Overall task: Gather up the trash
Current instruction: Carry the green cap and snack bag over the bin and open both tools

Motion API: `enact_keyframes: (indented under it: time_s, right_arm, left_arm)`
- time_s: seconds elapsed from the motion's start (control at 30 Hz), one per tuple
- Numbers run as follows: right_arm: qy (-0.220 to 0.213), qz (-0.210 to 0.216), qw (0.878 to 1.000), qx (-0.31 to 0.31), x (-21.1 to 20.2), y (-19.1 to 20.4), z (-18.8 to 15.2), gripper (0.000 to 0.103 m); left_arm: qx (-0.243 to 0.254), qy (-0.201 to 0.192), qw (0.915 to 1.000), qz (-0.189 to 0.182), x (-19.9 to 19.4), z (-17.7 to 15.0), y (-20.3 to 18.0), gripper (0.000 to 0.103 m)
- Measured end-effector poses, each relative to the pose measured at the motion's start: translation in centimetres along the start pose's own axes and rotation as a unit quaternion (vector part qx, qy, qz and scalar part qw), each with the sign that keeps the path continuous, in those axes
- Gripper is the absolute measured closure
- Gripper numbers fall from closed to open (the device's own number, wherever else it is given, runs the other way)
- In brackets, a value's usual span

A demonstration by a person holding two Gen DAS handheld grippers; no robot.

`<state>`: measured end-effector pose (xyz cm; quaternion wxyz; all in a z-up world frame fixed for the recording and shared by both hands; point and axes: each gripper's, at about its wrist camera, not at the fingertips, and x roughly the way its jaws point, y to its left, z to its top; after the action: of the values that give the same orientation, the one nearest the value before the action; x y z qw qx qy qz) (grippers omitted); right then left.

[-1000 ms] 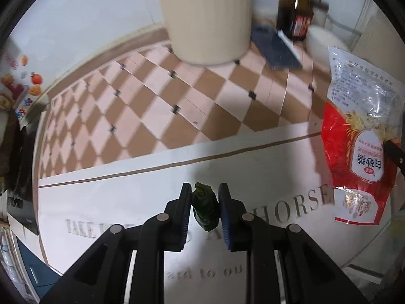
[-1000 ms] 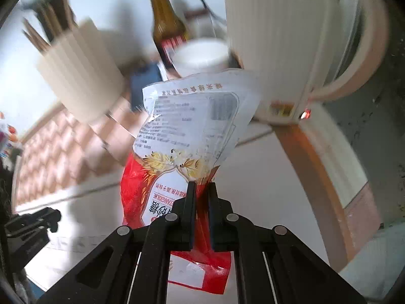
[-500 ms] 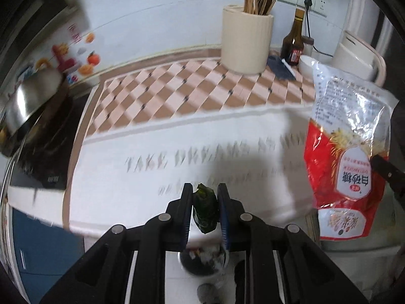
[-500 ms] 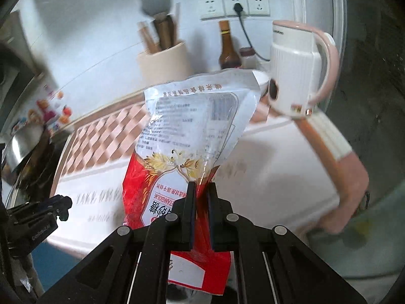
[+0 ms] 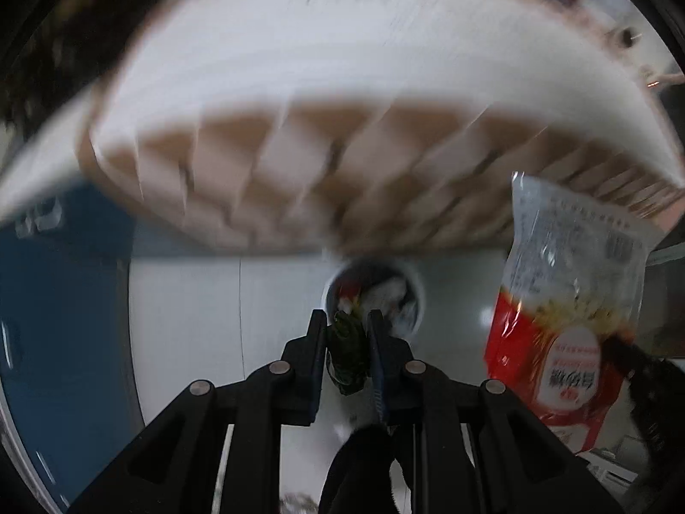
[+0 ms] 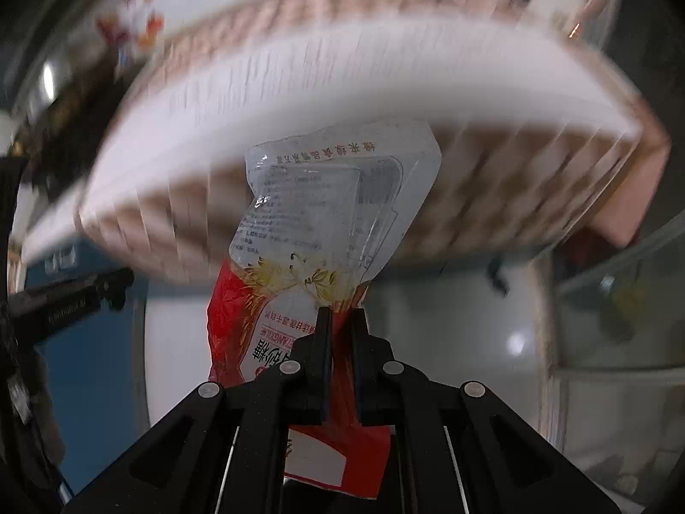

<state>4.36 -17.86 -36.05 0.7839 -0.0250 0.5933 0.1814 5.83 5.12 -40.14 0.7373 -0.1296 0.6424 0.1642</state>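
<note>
My left gripper point(image 5: 346, 334) is shut on a small crumpled dark green wrapper point(image 5: 347, 353) and holds it in the air, in front of and above a round white trash bin point(image 5: 417, 300) that stands on the floor with litter inside. My right gripper point(image 6: 340, 325) is shut on a red and clear plastic food bag point(image 6: 325, 214), held up off the counter. The bag also shows at the right of the left wrist view point(image 5: 569, 291). The left gripper's arm shows at the left edge of the right wrist view point(image 6: 72, 295).
The counter's tiled front edge point(image 5: 299, 184) hangs overhead, blurred by motion. A blue cabinet front point(image 5: 64, 321) is at the left and a white cabinet door point(image 5: 192, 321) is behind the bin. A glass surface point(image 6: 620, 300) is at the right.
Both grippers have pulled back off the counter and dropped below its edge, still holding their items. The trash bin on the floor now sits just ahead of the left gripper.
</note>
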Motion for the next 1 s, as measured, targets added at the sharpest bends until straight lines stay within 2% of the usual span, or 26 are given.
enact_keyframes:
  time_s: [0.07,0.13,0.2,0.37,0.43,0.5,0.6,0.63,0.7,0.73,0.77,0.8,0.83,0.87,0.93,1.0]
  right_arm:
    - [0.035,0.002,0.999,-0.009,4.7,0.5,-2.1,0.095]
    - [0.084,0.007,0.996,-0.007,11.8,0.5,-4.8,0.095]
    - [0.115,0.011,0.993,0.0,17.8,0.0,-6.2,0.095]
    - [0.166,0.008,0.986,0.004,33.5,-1.4,-9.4,0.095]
    - [0.18,0.01,0.984,0.004,39.7,-2.0,-10.4,0.095]
    - [0.19,0.014,0.982,-0.003,43.7,-2.1,-10.7,0.095]
    - [0.206,0.027,0.978,-0.012,48.4,-1.7,-10.6,0.094]
    - [0.218,0.037,0.975,-0.014,49.9,-1.6,-10.6,0.092]
    - [0.233,0.04,0.972,-0.014,51.3,-1.6,-10.2,0.086]
    - [0.237,0.043,0.971,-0.014,51.6,-1.7,-10.1,0.078]
    - [0.234,0.041,0.971,-0.016,51.4,-1.8,-9.7,0.058]
    - [0.23,0.039,0.972,-0.017,51.1,-2.0,-9.5,0.044]
    - [0.224,0.041,0.973,-0.017,50.6,-2.4,-9.3,0.019]
    - [0.217,0.038,0.975,-0.017,50.0,-2.9,-8.9,0.014]
    - [0.205,0.018,0.978,-0.025,48.5,-3.2,-8.5,0.013]
    - [0.202,0.009,0.979,-0.025,47.0,-3.8,-7.9,0.002]
  left_arm:
    - [-0.017,0.038,0.9991,0.002,5.7,-0.9,1.4,0.087]
    - [-0.031,0.071,0.9969,-0.004,11.7,-1.3,2.3,0.087]
    - [-0.044,0.094,0.9946,-0.005,17.4,-1.6,2.9,0.087]
    - [-0.059,0.143,0.9876,-0.027,32.8,-1.6,2.7,0.087]
    - [-0.061,0.159,0.9846,-0.039,36.9,-1.8,2.4,0.086]
    - [-0.06,0.174,0.9818,-0.046,40.7,-1.8,2.0,0.083]
    - [-0.063,0.189,0.9776,-0.067,44.0,-1.8,1.7,0.08]
    - [-0.061,0.188,0.9779,-0.067,44.5,-1.9,1.7,0.074]
    - [-0.061,0.178,0.9796,-0.071,44.8,-1.9,1.6,0.049]
    - [-0.064,0.172,0.9805,-0.07,44.6,-1.9,1.7,0.025]
    - [-0.066,0.162,0.9826,-0.062,44.0,-2.0,1.7,0.013]
    - [-0.068,0.158,0.9833,-0.06,43.7,-2.0,1.8,0.012]
    - [-0.07,0.155,0.984,-0.055,43.1,-2.0,1.9,0.007]
    - [-0.07,0.153,0.9845,-0.049,42.8,-1.9,2.0,0.004]
    - [-0.065,0.136,0.9883,-0.023,41.1,-2.1,2.1,0.004]
    - [-0.061,0.121,0.9908,0.002,39.7,-2.3,2.1,0.004]
